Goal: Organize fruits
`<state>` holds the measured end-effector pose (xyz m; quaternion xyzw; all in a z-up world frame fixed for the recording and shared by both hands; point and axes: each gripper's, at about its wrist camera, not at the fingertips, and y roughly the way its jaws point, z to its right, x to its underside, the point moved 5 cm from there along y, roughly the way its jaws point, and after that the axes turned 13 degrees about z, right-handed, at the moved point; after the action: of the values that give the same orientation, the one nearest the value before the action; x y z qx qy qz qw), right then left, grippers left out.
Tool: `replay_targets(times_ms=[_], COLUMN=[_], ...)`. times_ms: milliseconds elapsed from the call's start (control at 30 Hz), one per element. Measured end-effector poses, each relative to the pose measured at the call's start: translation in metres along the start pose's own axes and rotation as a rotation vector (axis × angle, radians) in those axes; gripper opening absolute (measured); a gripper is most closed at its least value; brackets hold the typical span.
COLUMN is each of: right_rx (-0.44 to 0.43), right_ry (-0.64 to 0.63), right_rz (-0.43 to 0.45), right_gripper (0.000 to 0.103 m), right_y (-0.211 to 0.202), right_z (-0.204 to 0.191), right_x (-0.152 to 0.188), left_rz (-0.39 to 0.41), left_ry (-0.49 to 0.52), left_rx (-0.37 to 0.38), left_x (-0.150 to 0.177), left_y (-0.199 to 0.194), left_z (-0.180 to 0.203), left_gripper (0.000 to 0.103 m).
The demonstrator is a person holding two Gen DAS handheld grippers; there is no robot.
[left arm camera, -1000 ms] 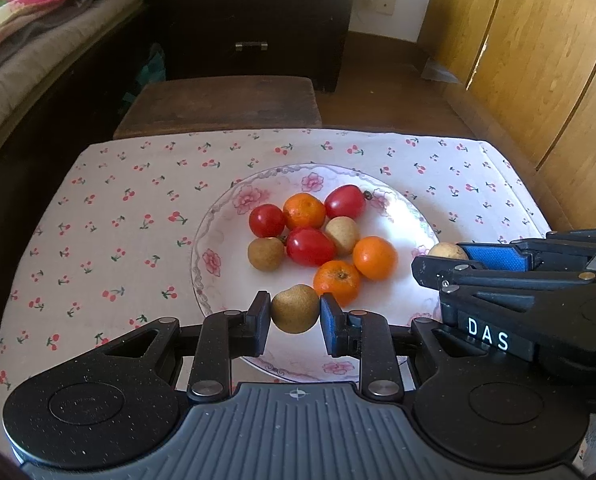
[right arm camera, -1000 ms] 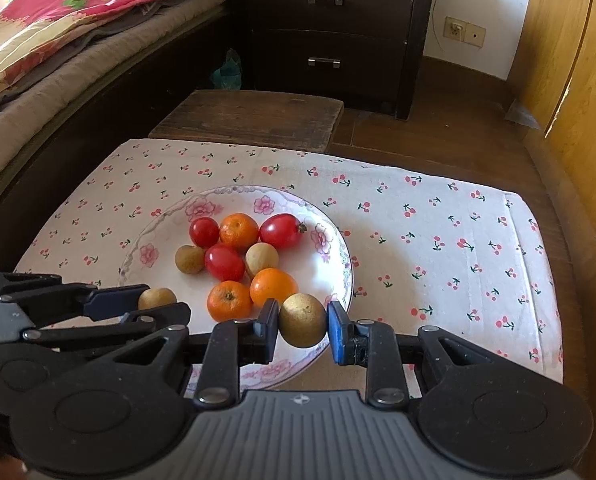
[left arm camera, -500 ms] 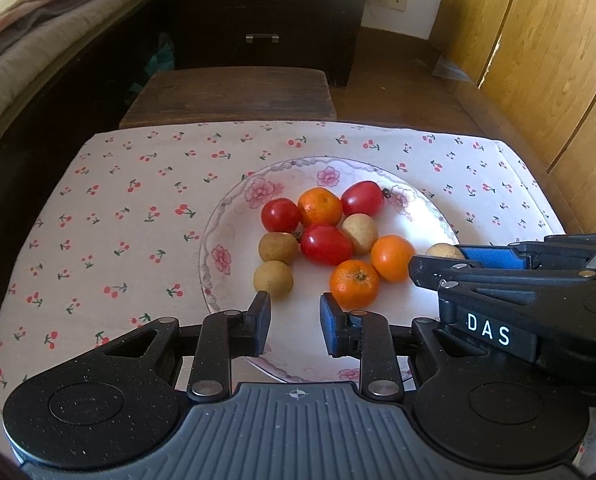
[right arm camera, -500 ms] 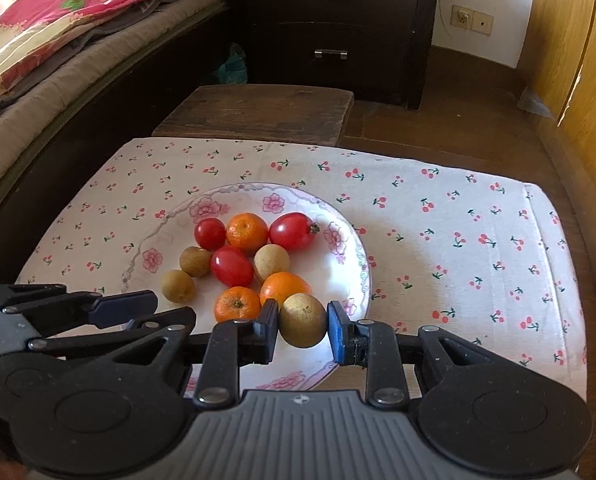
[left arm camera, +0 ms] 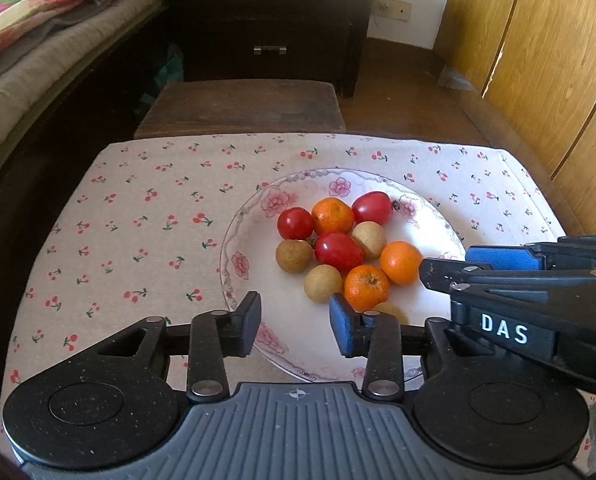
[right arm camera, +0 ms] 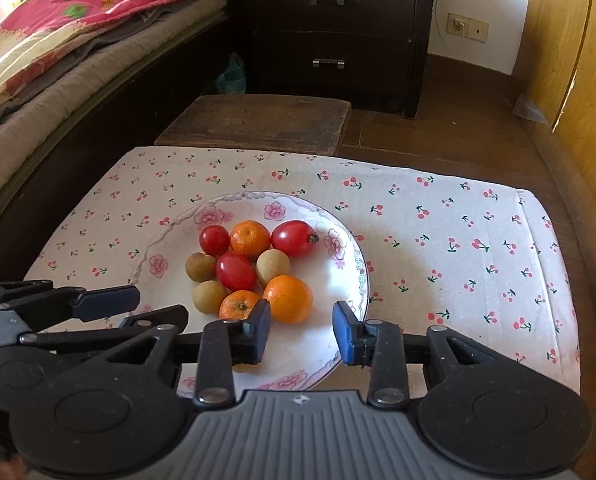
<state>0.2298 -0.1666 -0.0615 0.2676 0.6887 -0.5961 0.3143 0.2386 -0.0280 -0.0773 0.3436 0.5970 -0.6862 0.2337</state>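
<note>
Right tool [left arm camera: 458,264] reads "DAS" beside the plate [left arm camera: 234,240].

Right wrist view: I am hovering over the fruit plate with my jaws opening.

I am holding the right gripper [right arm camera: 301,330] above the near part of the round white floral-rimmed plate [right arm camera: 348,258], its jaws spreading with nothing between the blue pads. Red cherry tomatoes [right arm camera: 236,271], orange mandarins [right arm camera: 288,298] and tan round longans [right arm camera: 209,297] are sitting clustered on the plate, which is resting on the white cherry-print cloth [right arm camera: 458,240]. The black left gripper [right arm camera: 106,302] is reaching in from the left edge, over the plate's near-left rim.
</note>
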Motion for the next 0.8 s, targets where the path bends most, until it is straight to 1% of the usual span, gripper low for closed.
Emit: replay_targets(times_ms=[133, 200, 267, 367, 533, 600, 633, 667, 800], right_rx=[0.011, 0.015, 0.019, 0.024, 0.033, 0.036, 0.039, 0.04, 0.056], right_ry=[0.017, 0.021, 0.022, 0.036, 0.048, 0.054, 0.056, 0.057, 0.042], right_rz=[0.022, 0.036, 0.048, 0.076, 0.116, 0.126, 0.13, 0.13, 0.143], right_gripper=[0.038, 0.04, 0.041, 0.044, 0.051, 0.059, 0.059, 0.059, 0.06], right_y=[-0.014, -0.023, -0.032, -0.048, -0.077, -0.087, -0.092, -0.096, -0.111], right_z=[0.001, 0.001, 0.002, 0.004, 0.008, 0.009, 0.009, 0.009, 0.006], right_x=[-0.001, -0.002, -0.002, -0.002, 0.001, 0.006, 0.01, 0.013, 0.022], left_rz=[0.025, 0.04, 0.057, 0.086, 0.153, 0.175, 0.182, 0.189, 0.22], left_ry=[-0.008, -0.009, -0.007, -0.017, -0.021, -0.017, -0.015, -0.009, 0.032], left_rx=[0.003, 0.002, -0.006, -0.021, -0.04, -0.035, -0.037, -0.045, -0.092], left_x=[-0.003, -0.004, -0.005, -0.006, -0.006, -0.004, -0.003, 0.0, 0.005], left_y=[-0.011, -0.017, -0.025, -0.038, -0.061, -0.07, -0.074, -0.077, -0.091], left_z=[0.0, 0.001, 0.001, 0.0, 0.001, 0.002, 0.002, 0.003, 0.007], left_gripper=[0.051, 0.054, 0.063, 0.073, 0.085, 0.086, 0.088, 0.093, 0.099])
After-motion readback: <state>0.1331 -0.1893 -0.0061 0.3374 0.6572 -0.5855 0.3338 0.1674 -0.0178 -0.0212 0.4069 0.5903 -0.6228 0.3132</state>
